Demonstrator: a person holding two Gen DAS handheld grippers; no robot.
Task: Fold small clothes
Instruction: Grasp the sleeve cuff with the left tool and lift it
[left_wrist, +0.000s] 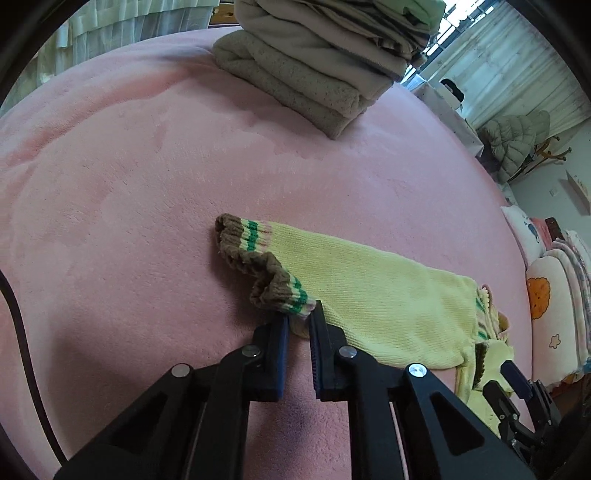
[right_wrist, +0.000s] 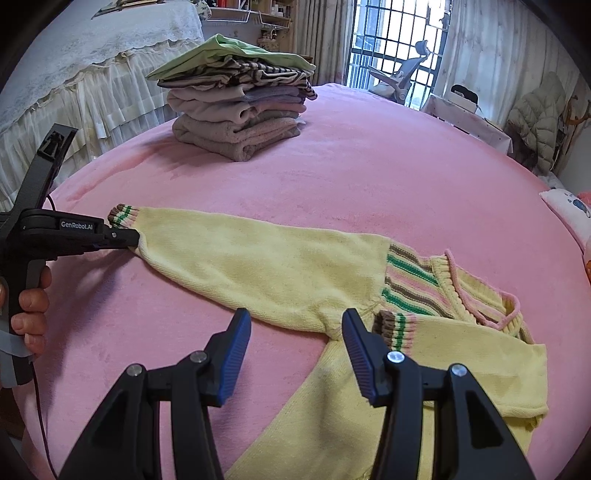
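A small yellow knit sweater (right_wrist: 280, 266) with pink, green and brown stripes lies on the pink bed. One sleeve (left_wrist: 369, 291) stretches out to the left; the other sleeve (right_wrist: 461, 343) is folded across the body. My left gripper (left_wrist: 300, 323) is nearly shut on the edge of the outstretched sleeve just behind its striped cuff (left_wrist: 258, 254); it also shows in the right wrist view (right_wrist: 135, 238). My right gripper (right_wrist: 295, 350) is open and empty, hovering just above the sweater's underarm area.
A tall stack of folded clothes (right_wrist: 236, 99) stands at the far side of the pink bedspread (right_wrist: 369, 177). Pillows (left_wrist: 546, 291) lie at the right edge. A lace-covered bed (right_wrist: 92, 55), a chair and a window are beyond.
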